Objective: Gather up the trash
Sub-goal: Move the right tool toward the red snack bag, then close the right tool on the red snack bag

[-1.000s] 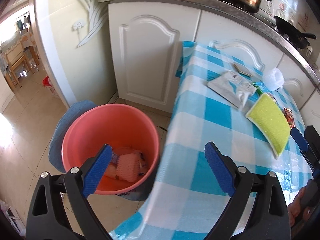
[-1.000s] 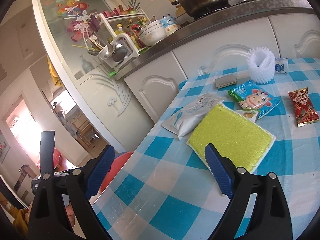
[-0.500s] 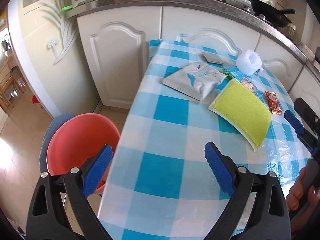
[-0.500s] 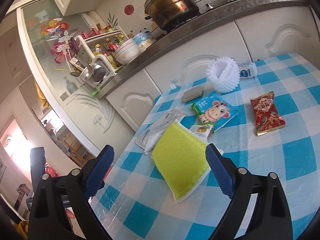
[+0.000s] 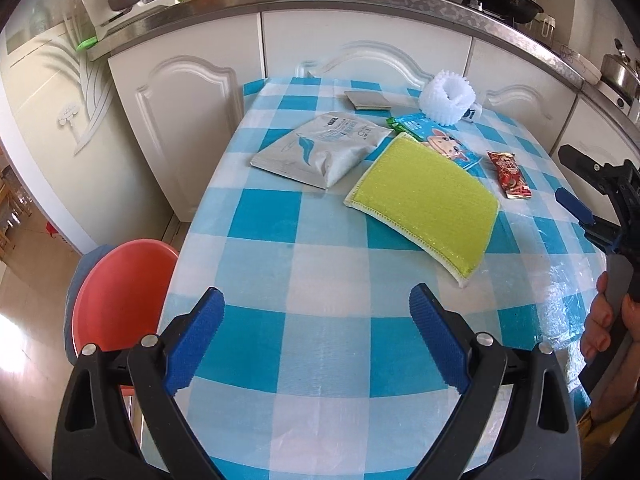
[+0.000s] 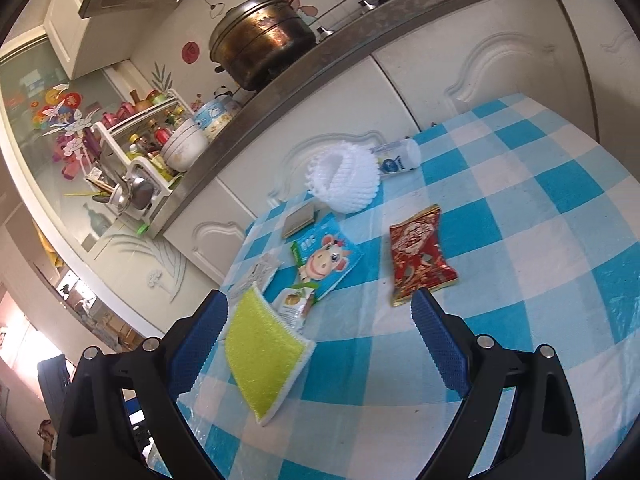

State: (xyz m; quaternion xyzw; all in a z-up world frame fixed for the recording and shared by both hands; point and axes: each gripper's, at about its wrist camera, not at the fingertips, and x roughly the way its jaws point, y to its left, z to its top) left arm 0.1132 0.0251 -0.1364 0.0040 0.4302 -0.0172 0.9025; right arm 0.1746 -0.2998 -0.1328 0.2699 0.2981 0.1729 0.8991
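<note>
- On the checked table [image 5: 332, 344], your landmark is the yellow-green sponge [image 5: 424, 204]; your left gripper [image 5: 316, 340] hovers on its near side, jaws wide apart and empty.
- Your right gripper [image 6: 320, 336] hangs over the sponge's near end, jaws spread wide, nothing between them.
- Beyond the sponge lie the cow-print wrapper [image 6: 324, 258] and the white foam net [image 6: 344, 180]; the red snack wrapper [image 6: 420, 254] lies to its right.
- The grey pouch [image 5: 320, 148] lies left of the sponge; the red bucket [image 5: 120, 284] stands beyond the table's left edge.
</note>
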